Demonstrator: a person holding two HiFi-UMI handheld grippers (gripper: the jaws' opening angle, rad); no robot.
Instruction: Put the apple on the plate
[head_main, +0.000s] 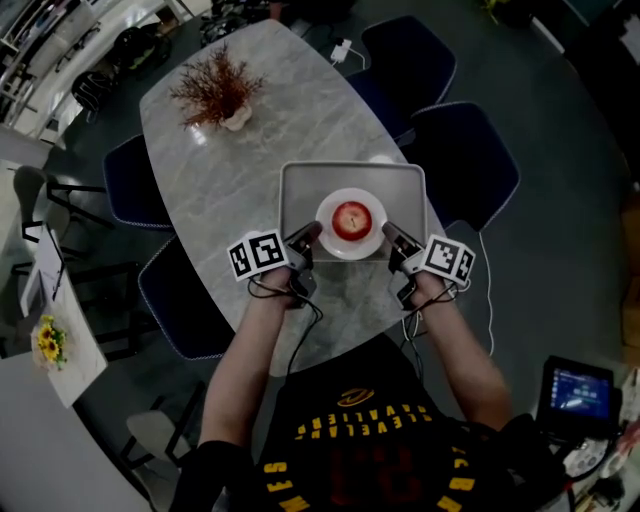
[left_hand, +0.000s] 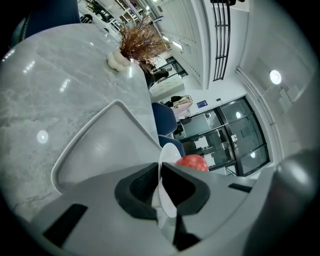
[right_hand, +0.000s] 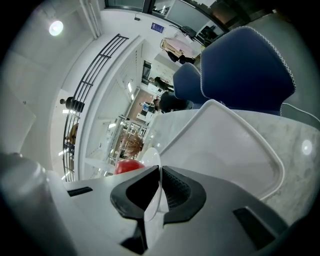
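Note:
A red apple (head_main: 351, 219) lies in the middle of a round white plate (head_main: 352, 251), which is over the grey tray (head_main: 300, 181) on the marble table (head_main: 220, 170). My left gripper (head_main: 312, 234) is shut on the plate's left rim and my right gripper (head_main: 388, 234) is shut on its right rim. In the left gripper view the plate (left_hand: 170, 150) runs edge-on between the jaws of the left gripper (left_hand: 161, 186), with the apple (left_hand: 193, 162) just beyond and the tray (left_hand: 95, 150) beneath. In the right gripper view the right gripper (right_hand: 159, 192) pinches the plate (right_hand: 152, 160) beside the apple (right_hand: 128, 166), above the tray (right_hand: 235, 145).
A dried reddish plant in a white vase (head_main: 217, 92) stands at the table's far end. Dark blue chairs (head_main: 466, 160) line both long sides of the table. The near table edge is just behind the grippers. A small screen (head_main: 575, 391) sits at the lower right.

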